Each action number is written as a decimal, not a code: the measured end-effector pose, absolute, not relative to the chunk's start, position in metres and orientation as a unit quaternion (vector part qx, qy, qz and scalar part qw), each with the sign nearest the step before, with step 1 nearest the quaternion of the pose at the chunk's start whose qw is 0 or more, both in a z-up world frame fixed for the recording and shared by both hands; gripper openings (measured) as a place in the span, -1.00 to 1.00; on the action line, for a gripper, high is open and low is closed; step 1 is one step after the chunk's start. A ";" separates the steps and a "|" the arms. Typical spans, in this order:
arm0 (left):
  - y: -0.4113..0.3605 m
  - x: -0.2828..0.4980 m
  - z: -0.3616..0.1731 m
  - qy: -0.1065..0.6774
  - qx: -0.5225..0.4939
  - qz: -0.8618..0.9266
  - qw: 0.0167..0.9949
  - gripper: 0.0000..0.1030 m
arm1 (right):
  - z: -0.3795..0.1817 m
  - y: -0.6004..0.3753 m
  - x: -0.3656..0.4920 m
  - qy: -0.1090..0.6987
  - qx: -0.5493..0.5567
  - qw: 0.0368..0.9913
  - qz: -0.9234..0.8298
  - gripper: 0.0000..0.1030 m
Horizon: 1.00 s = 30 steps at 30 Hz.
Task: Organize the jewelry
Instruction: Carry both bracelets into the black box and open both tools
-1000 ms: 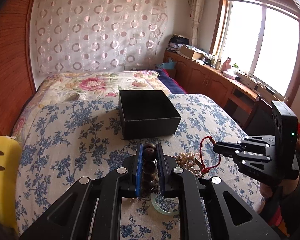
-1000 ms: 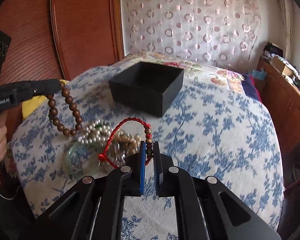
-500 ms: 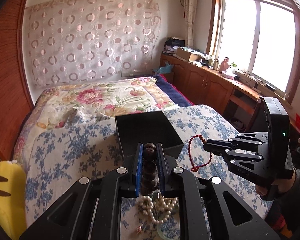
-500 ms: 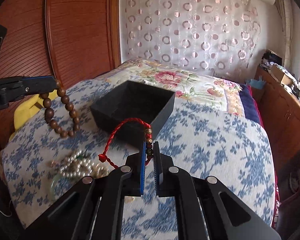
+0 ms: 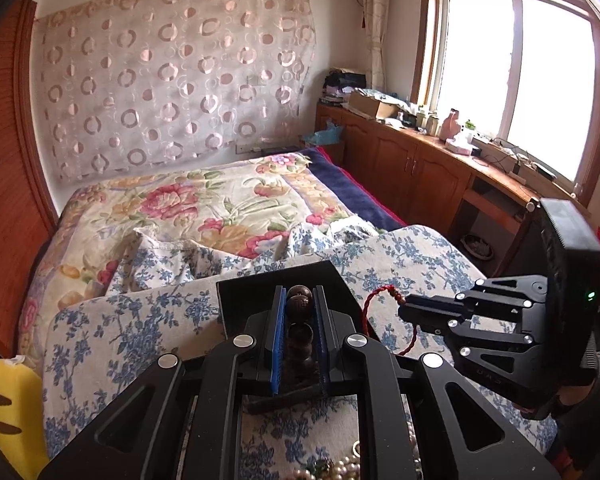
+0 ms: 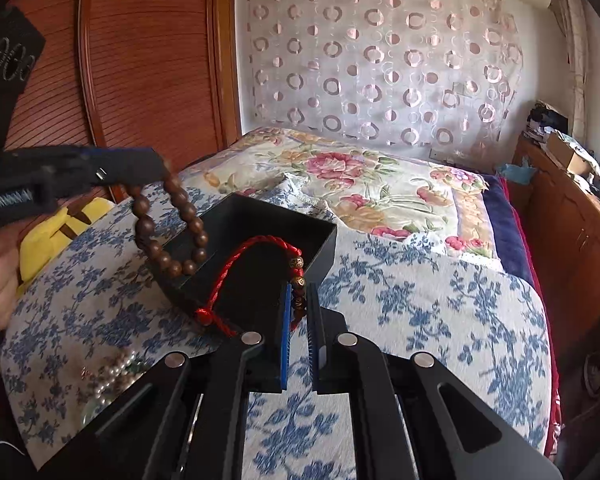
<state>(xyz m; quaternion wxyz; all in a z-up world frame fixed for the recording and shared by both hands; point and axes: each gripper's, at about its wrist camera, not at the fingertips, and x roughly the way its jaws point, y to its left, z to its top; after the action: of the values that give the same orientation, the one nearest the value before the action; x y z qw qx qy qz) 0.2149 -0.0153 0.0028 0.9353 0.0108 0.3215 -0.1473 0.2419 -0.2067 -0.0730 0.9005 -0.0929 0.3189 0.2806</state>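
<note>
Left wrist view: the left claw (image 5: 299, 300) is closed on a brown wooden bead bracelet (image 5: 299, 307), with its beads pinched between the blue pads. The black box (image 5: 256, 292) sits directly beyond and below the fingertips on the blue-flowered bed cover (image 5: 112, 336). To the right, level with this claw, the right claw (image 5: 404, 310) is clamped on a red cord bracelet (image 5: 370, 304) (its loop hangs beside the box). Right wrist view: the cord loop arches ahead of the right claw over the box interior, and the bead loop dangles left of it above the box's near-left corner. A pearl strand (image 6: 114, 372) lies on the cover, low and left of the right claw.
</note>
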 end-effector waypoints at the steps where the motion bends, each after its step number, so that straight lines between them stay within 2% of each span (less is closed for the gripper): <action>1: -0.015 0.220 -0.001 0.327 0.009 -0.146 0.934 -0.76 | -0.073 -0.206 0.245 0.318 -0.091 0.901 0.280 -0.84; 8: -0.019 0.244 -0.018 0.347 0.004 -0.150 0.926 -0.76 | -0.076 -0.203 0.259 0.324 -0.086 0.901 0.277 -0.84; 10: -0.018 0.244 -0.019 0.345 0.006 -0.144 0.927 -0.52 | -0.078 -0.198 0.262 0.326 -0.091 0.899 0.278 -0.84; 11: -0.016 0.242 -0.019 0.341 0.006 -0.143 0.929 -0.30 | -0.079 -0.196 0.262 0.327 -0.094 0.898 0.280 -0.84; 12: -0.015 0.242 -0.019 0.337 0.005 -0.141 0.931 -0.25 | -0.080 -0.193 0.262 0.327 -0.099 0.897 0.280 -0.84; 17: 0.001 0.232 -0.023 0.337 0.001 -0.118 0.934 -0.22 | -0.083 -0.178 0.266 0.330 -0.115 0.892 0.286 -0.84; 21: 0.019 0.220 -0.025 0.337 -0.009 -0.105 0.936 -0.08 | -0.085 -0.167 0.268 0.333 -0.128 0.888 0.289 -0.83; 25: 0.029 0.206 -0.030 0.341 -0.011 -0.096 0.935 -0.07 | -0.091 -0.161 0.272 0.344 -0.132 0.884 0.286 -0.83; 27: 0.035 0.196 -0.034 0.345 -0.018 -0.094 0.934 -0.07 | -0.094 -0.161 0.272 0.350 -0.129 0.883 0.285 -0.76; 29: 0.038 0.188 -0.037 0.348 -0.022 -0.093 0.933 -0.07 | -0.094 -0.162 0.272 0.350 -0.128 0.883 0.285 -0.54; 30: 0.039 0.185 -0.039 0.349 -0.024 -0.093 0.932 -0.07 | -0.094 -0.161 0.271 0.349 -0.127 0.883 0.288 -0.51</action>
<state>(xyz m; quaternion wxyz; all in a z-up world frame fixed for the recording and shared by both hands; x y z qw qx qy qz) 0.1854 0.0391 -0.0389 0.9323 -0.0242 0.3489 -0.0925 0.2713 -0.1611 -0.0943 0.8826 -0.1275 0.3493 0.2877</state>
